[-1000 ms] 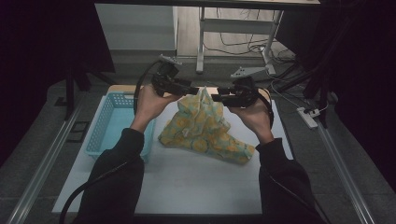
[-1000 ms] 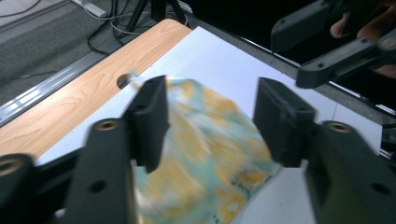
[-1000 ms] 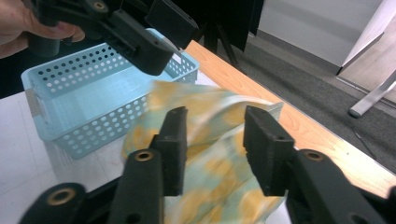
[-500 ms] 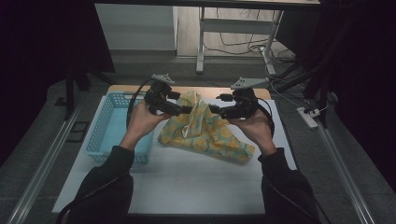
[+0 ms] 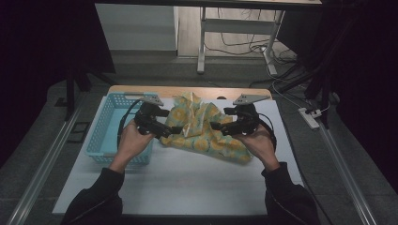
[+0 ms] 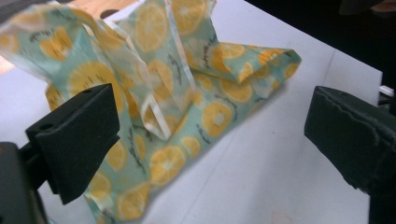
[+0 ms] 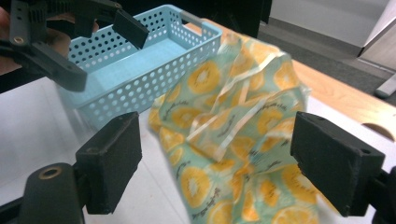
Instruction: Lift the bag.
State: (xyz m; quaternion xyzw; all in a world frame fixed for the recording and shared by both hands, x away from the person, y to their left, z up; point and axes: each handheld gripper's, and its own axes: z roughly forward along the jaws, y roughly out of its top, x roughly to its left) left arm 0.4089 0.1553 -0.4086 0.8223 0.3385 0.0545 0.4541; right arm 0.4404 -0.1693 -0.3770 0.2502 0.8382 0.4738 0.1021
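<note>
High view: a second ago both hands held the orange-print cloth [image 5: 206,129] up by its top, pinched between them. Now the left hand-held gripper [image 5: 177,130] and the right hand-held gripper [image 5: 215,125] have come down and moved apart, their jaws have just been opening, and the cloth has dropped into a rumpled heap on the white desk [image 5: 187,178], between the two, just right of the blue basket [image 5: 101,136]. To my eye this means the cloth has been let go and needs a fresh grip before any folding or moving.

Left gripper view: the jaws stand spread wide with nothing pressed between them; the cloth [image 6: 187,93] lies ahead, partly standing in creased folds, reaching toward the left jaw.

Right gripper view: the jaws are spread here too, the cloth [image 7: 233,135] in front of them, the basket [image 7: 159,60] beyond to the left.

Count: one cloth, one basket, two hand-held grippers, one desk.
</note>
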